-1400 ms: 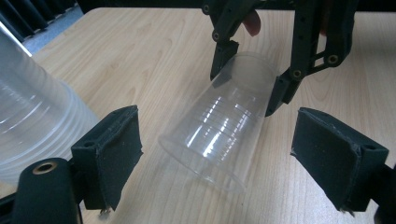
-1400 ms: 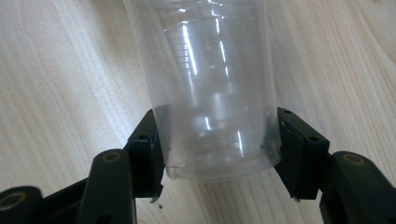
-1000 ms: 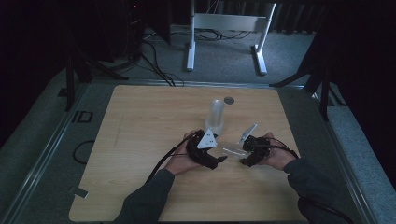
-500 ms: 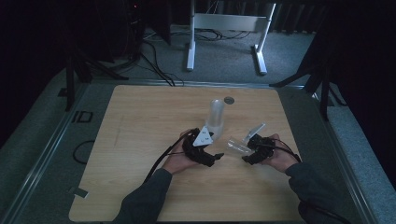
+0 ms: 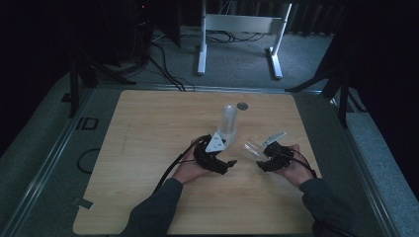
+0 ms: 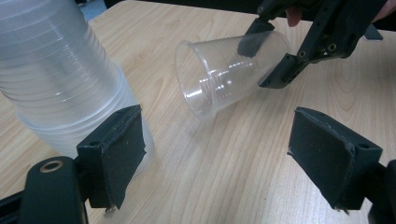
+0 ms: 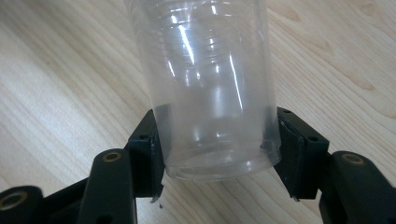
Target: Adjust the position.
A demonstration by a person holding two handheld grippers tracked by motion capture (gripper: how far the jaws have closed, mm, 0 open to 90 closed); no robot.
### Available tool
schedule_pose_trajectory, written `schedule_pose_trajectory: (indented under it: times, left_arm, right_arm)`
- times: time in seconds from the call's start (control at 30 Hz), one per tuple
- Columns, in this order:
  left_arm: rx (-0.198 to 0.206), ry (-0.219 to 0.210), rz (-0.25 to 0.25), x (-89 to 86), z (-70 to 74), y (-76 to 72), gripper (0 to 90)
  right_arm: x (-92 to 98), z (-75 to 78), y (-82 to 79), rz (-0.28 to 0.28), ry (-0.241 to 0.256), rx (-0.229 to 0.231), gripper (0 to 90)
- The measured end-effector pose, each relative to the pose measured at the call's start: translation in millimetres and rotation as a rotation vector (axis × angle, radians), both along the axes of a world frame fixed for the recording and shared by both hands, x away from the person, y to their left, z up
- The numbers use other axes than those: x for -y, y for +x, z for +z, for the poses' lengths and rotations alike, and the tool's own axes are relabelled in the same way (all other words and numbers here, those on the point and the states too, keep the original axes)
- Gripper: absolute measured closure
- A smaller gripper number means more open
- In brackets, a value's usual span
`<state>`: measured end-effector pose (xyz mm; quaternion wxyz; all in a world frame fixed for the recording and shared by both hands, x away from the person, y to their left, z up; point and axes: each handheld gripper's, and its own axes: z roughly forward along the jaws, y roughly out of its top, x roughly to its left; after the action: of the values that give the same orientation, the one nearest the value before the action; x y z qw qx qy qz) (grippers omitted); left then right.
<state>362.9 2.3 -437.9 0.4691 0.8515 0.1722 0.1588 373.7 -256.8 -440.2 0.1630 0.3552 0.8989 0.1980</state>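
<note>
Your right gripper (image 5: 260,157) clamps a clear, ribbed plastic cup (image 6: 229,70) near its base, held on its side above the wooden table (image 5: 148,148), mouth toward the stack of cups (image 5: 228,121). Your left gripper (image 6: 219,158) rests low beside that stack, jaws spread and empty. Since a second ago, the cup has tipped lower and come clear of the stack.

Bare tabletop (image 5: 148,148) lies open to the left and toward the far edge, offering clear passage. A cup stack (image 5: 228,121) stands mid-table just beside the left gripper (image 5: 222,160); the held cup (image 5: 253,148) narrows the gap between it and the right gripper (image 5: 264,157).
</note>
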Motion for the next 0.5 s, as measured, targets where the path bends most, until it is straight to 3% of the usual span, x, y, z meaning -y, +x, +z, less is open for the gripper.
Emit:
schedule_pose_trajectory:
  times: [0.5]
  left_arm:
    - [-0.006, -0.016, 0.011, 1.9, 1.4, 1.2, 18.5]
  right_arm:
    - [7.2, -9.6, 0.8, -0.191, 0.081, 0.049, 42.2]
